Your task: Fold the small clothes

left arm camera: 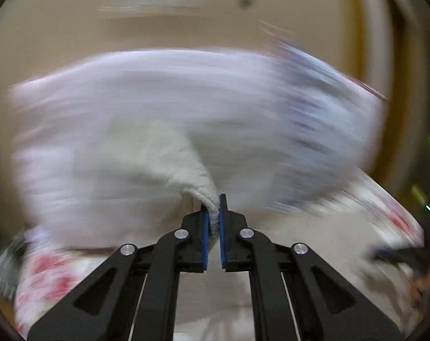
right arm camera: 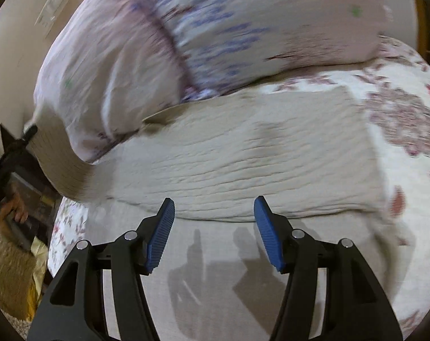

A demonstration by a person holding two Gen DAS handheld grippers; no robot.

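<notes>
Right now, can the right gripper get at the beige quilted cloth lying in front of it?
Probably yes. The right gripper is open and holds nothing, and the beige quilted cloth lies flat on the bed just ahead of its fingertips, with nothing between them.

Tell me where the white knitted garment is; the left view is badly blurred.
The white knitted garment is in the left wrist view, its edge pinched in the left gripper, whose jaws are shut on it, in front of the pale pillow.

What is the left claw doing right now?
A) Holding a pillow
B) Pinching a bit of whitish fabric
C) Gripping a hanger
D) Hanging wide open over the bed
B: the left claw has its blue pads closed tight on a fold of the whitish cloth.
</notes>
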